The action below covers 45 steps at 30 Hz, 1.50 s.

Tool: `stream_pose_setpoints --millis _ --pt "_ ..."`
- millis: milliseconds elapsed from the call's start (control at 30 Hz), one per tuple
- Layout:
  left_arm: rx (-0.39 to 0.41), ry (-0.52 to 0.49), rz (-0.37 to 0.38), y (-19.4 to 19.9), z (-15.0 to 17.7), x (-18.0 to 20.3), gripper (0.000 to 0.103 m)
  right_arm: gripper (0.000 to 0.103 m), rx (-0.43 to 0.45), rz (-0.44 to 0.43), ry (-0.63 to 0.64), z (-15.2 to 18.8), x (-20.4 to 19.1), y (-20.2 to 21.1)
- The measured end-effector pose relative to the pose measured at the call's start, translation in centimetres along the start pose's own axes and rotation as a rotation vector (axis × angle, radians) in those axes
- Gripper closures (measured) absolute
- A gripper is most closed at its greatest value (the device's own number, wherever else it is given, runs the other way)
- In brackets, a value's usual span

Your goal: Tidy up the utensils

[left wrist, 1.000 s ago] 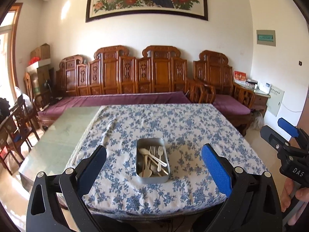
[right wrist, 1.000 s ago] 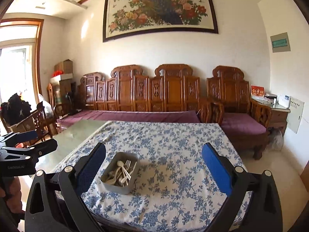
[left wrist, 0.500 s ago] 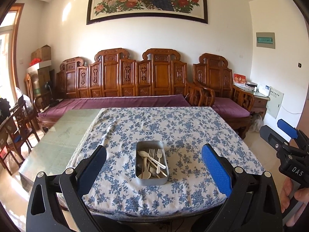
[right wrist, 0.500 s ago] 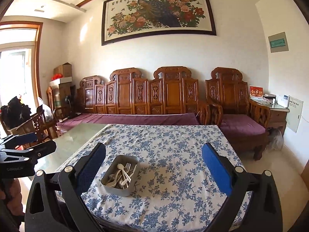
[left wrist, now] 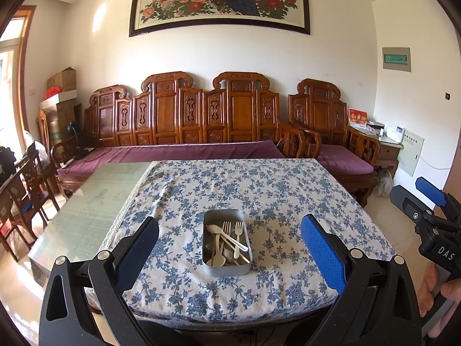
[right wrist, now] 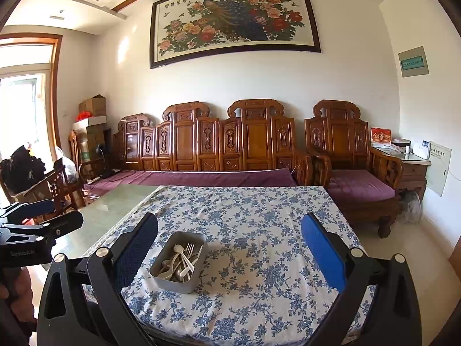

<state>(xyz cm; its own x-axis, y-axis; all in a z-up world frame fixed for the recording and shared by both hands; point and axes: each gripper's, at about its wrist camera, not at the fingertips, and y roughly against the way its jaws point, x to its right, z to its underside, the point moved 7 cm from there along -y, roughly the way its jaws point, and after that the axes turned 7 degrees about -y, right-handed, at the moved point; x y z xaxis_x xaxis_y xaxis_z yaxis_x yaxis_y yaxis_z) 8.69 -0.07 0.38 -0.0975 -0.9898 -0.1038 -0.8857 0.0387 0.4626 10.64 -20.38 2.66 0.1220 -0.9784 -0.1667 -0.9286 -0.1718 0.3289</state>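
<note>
Rect. grey metal tin [left wrist: 226, 269] w/ pale plastic forks & spoons [left wrist: 227, 240] sits ahead between left gripper [left wrist: 229, 243] jaws; right gripper [right wrist: 229, 245] likewise, both spread wide, holding nothing.

A metal tray [left wrist: 226, 268] sits on the tablecloth [left wrist: 259, 190] near the counter's [left wrist: 86, 216] front edge, with forks [left wrist: 234, 235] and spoons [left wrist: 214, 229] piled in it. Behind the counter stands a bench [left wrist: 184, 132], with an armchair [left wrist: 331, 132] to its right.

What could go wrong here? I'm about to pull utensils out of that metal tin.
The pale plastic forks and spoons lie crossed in the rectangular metal tin, so lifting one may drag others out. The tin sits loose on the blue floral tablecloth near the front edge; a push from the open left gripper or right gripper might slide it.
</note>
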Motion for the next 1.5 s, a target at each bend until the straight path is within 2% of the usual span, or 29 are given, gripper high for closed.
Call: stream_pose_setpoints --millis 1500 --pt "0.008 0.0 -0.002 -0.14 0.18 0.17 0.008 0.003 0.003 0.001 -0.002 0.0 0.29 0.02"
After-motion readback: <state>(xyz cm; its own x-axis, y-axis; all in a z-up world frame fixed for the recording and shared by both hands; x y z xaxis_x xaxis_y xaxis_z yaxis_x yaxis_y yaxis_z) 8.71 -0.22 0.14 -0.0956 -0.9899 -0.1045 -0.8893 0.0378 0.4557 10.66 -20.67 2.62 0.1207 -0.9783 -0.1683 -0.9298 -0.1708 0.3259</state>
